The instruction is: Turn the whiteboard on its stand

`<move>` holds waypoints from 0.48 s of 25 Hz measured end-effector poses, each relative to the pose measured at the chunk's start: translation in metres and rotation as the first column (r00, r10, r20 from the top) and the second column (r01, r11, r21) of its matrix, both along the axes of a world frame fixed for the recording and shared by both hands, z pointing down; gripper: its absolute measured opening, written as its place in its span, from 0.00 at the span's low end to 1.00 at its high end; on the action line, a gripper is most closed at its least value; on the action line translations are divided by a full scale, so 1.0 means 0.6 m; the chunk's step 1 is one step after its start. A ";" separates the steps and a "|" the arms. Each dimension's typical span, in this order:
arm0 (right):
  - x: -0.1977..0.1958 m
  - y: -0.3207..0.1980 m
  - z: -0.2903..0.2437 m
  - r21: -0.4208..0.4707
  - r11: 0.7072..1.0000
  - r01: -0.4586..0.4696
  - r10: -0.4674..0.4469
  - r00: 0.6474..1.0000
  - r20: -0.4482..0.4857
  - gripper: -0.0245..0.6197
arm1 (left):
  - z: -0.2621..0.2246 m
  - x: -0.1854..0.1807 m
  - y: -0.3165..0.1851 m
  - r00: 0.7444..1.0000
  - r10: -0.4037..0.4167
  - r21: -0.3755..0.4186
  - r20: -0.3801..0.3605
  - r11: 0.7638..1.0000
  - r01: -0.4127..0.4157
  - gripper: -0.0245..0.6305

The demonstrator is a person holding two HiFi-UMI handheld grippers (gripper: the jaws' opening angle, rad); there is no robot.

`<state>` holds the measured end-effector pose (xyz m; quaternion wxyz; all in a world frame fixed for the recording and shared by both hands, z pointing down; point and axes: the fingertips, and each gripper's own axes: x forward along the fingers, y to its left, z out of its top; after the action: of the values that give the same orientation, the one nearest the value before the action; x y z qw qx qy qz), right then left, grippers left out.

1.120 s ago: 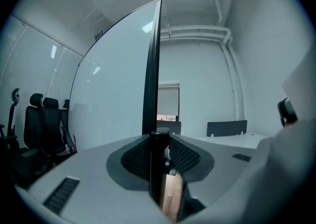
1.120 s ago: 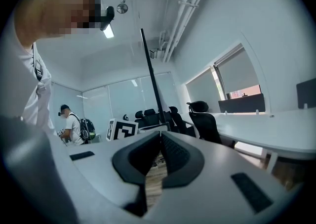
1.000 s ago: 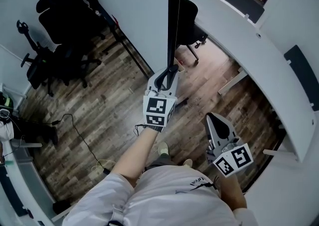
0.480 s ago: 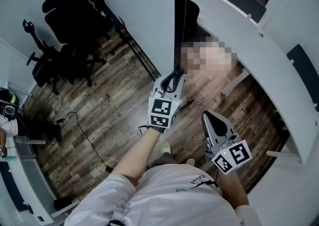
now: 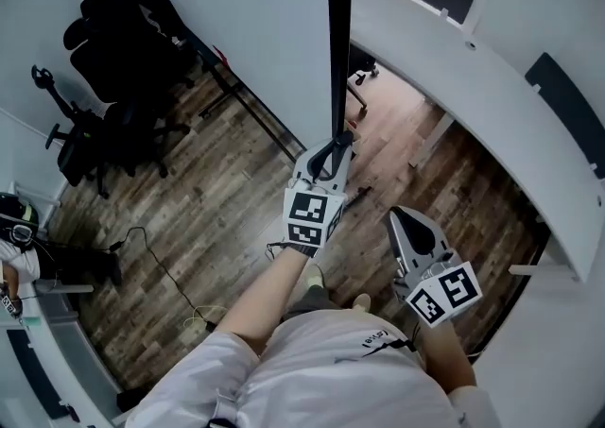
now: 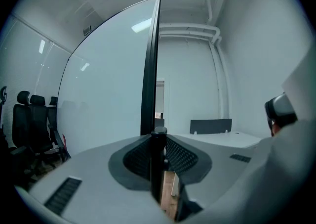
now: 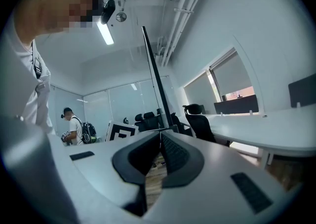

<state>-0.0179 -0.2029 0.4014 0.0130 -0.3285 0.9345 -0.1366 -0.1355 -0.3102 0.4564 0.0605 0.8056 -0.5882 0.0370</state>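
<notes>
The whiteboard (image 5: 255,29) stands upright on its stand, and I see it edge-on, its black frame edge (image 5: 337,39) running straight down the head view. My left gripper (image 5: 331,147) sits at the foot of that edge. Its jaws are closing, with the black frame bar (image 6: 150,69) between them and the pads against it. The white board face (image 6: 103,84) fills the left of the left gripper view. My right gripper (image 5: 402,218) hangs lower and to the right, apart from the board, shut and holding nothing. From it the board edge (image 7: 155,79) rises ahead.
Black office chairs (image 5: 113,39) stand at the left behind the board. One of the stand's black legs (image 5: 241,100) crosses the wooden floor. A curved white desk (image 5: 492,114) wraps the right side. A cable (image 5: 161,265) trails on the floor. A person with a backpack (image 7: 74,126) stands farther off.
The left gripper's jaws have narrowed onto the board's black edge. The right gripper has stayed low at the right.
</notes>
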 end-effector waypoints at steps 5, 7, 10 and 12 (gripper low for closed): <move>0.056 0.011 -0.002 0.002 1.000 -0.023 0.022 1.000 0.008 0.06 | 0.002 0.064 0.010 1.000 0.020 -0.012 0.004 1.000 -0.020 0.17; 0.072 0.016 -0.004 0.006 1.000 -0.027 0.027 1.000 0.013 0.06 | 0.000 0.088 0.014 1.000 0.027 -0.010 0.007 1.000 -0.027 0.17; 0.092 0.021 -0.004 0.003 0.999 -0.033 0.033 0.999 0.017 0.06 | 0.001 0.122 0.019 0.999 0.038 -0.024 0.004 0.999 -0.038 0.17; 0.107 0.025 -0.002 -0.002 0.999 -0.035 0.035 0.999 0.019 0.06 | -0.001 0.150 0.022 0.999 0.052 -0.030 0.005 0.998 -0.052 0.16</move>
<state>0.0466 -0.1879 0.4001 0.0239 -0.3437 0.9283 -0.1401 -0.0455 -0.2971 0.4557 0.0700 0.8196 -0.5665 0.0495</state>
